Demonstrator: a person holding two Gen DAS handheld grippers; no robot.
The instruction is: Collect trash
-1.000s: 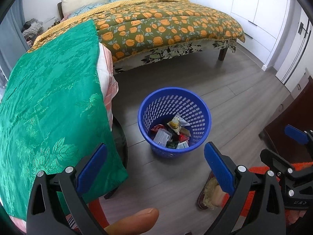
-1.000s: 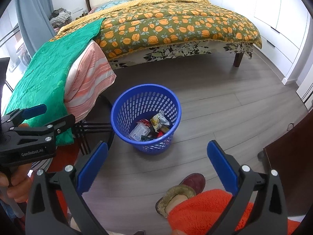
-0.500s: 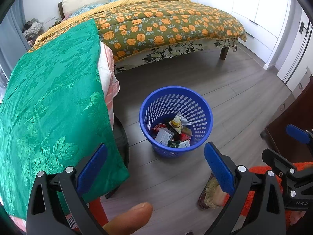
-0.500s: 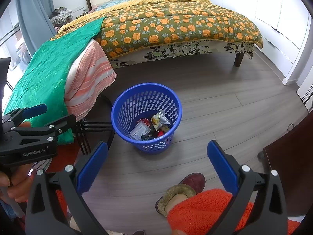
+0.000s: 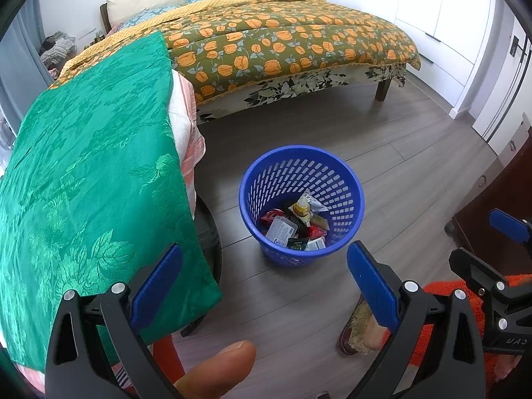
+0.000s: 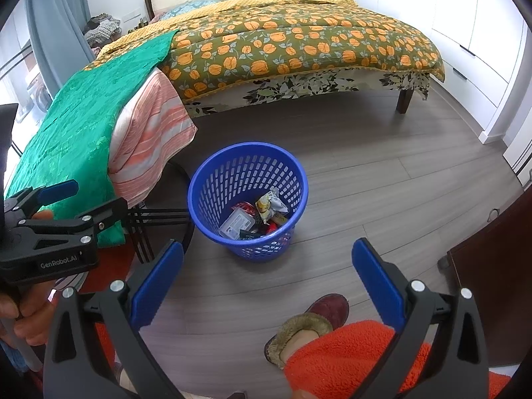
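I hold both the left tool (image 5: 264,277) and right tool (image 6: 267,274) spread, empty, above the mid-frame basket (image 6: 247,156) of trash (image 6: 254,217), so next comes finding more.

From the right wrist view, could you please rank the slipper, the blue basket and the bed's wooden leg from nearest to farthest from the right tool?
1. The slipper, on the floor just ahead of the right tool, slightly to the right.
2. The blue basket, farther ahead at the centre, with trash inside.
3. The bed's wooden leg, far off to the upper right.
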